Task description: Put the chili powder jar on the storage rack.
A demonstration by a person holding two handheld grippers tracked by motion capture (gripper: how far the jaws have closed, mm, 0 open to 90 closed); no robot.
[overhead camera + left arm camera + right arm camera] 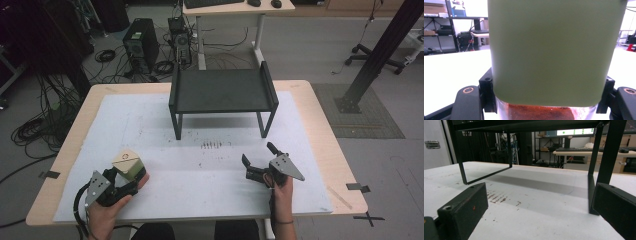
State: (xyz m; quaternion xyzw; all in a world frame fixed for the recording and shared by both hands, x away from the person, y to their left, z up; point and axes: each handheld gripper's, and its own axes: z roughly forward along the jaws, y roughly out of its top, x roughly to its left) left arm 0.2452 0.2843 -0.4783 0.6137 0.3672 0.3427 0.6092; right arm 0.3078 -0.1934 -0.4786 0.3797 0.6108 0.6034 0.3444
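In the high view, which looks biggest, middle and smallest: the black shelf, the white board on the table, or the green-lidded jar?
1. White board, largest.
2. Black shelf.
3. Green-lidded jar, smallest, held in the left gripper.

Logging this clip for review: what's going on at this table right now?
A person works at a table with a gripper in each hand. The left gripper is shut on a green-lidded jar near the front left. The right gripper rests open with nothing between its jaws, pointing toward the black metal rack at the far side.
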